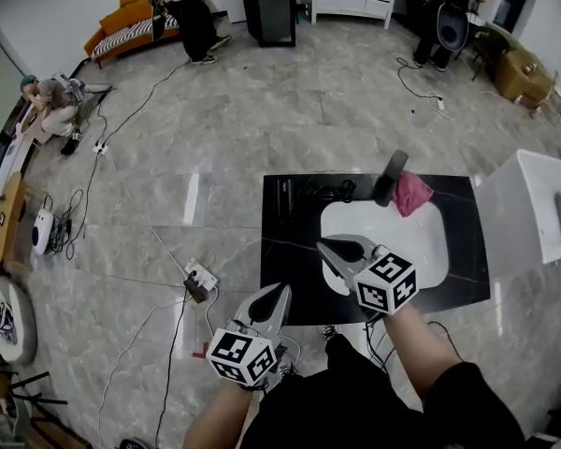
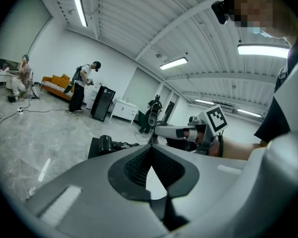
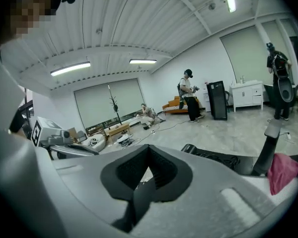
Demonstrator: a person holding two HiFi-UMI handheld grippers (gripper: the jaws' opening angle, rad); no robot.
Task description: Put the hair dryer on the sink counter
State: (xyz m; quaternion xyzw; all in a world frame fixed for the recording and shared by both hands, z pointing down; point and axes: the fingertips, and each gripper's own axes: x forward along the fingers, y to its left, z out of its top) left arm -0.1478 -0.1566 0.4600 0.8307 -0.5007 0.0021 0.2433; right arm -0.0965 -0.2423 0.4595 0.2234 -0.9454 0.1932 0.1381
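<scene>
The black hair dryer (image 1: 304, 193) lies with its coiled cord on the back left part of the black sink counter (image 1: 282, 279). It also shows as a dark barrel (image 2: 105, 144) in the left gripper view and as the same dryer (image 3: 189, 148) in the right gripper view. A white basin (image 1: 421, 241) is set in the counter. My right gripper (image 1: 325, 247) hangs over the basin's left rim, shut and holding nothing. My left gripper (image 1: 281, 291) is in front of the counter's near edge, also shut and empty. Neither touches the dryer.
A black faucet (image 1: 390, 178) and a pink cloth (image 1: 412, 193) sit behind the basin. A white cabinet (image 1: 528, 209) stands right of the counter. A power strip (image 1: 201, 279) and cables lie on the floor to the left. Two people, an orange sofa (image 1: 122, 21) and furniture are far back.
</scene>
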